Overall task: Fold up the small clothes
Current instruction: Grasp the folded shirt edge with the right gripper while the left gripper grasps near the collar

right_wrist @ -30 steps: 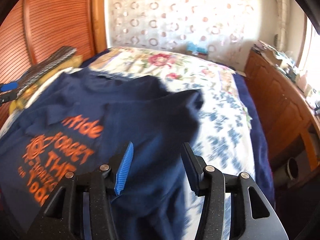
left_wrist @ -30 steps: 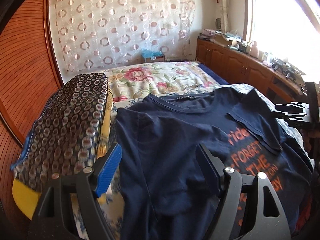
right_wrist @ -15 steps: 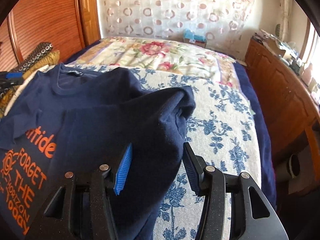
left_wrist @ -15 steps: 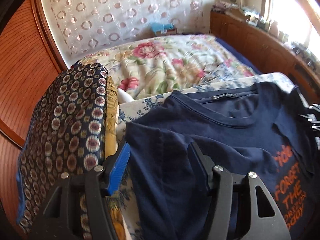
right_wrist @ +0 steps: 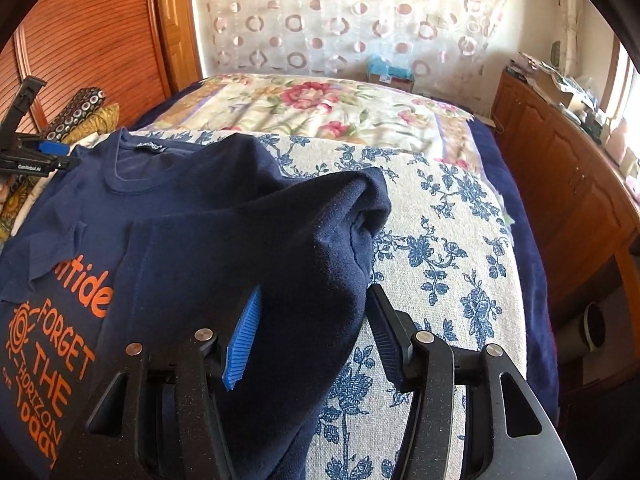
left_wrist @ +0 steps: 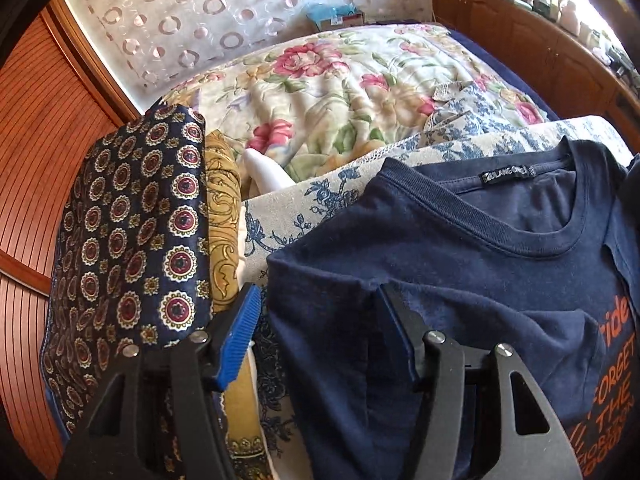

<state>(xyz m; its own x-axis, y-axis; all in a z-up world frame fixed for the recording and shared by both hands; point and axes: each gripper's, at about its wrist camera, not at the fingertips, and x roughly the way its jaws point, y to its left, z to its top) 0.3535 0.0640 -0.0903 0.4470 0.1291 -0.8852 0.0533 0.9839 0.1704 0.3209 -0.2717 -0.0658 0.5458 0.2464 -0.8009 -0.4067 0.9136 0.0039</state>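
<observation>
On the bed's blue-floral cover (right_wrist: 440,240) lies your navy T-shirt (left_wrist: 460,280), print up, collar toward the floral quilt (left_wrist: 340,92). Your left gripper (left_wrist: 318,336) straddles the shirt's left shoulder edge, fingers apart, not pinching. Your right gripper (right_wrist: 312,332) has the folded-over right sleeve (right_wrist: 320,220) between its fingers, jaws opening, pads not pressing. Patterned cushions (left_wrist: 132,240) sit just beside the shirt's left side
</observation>
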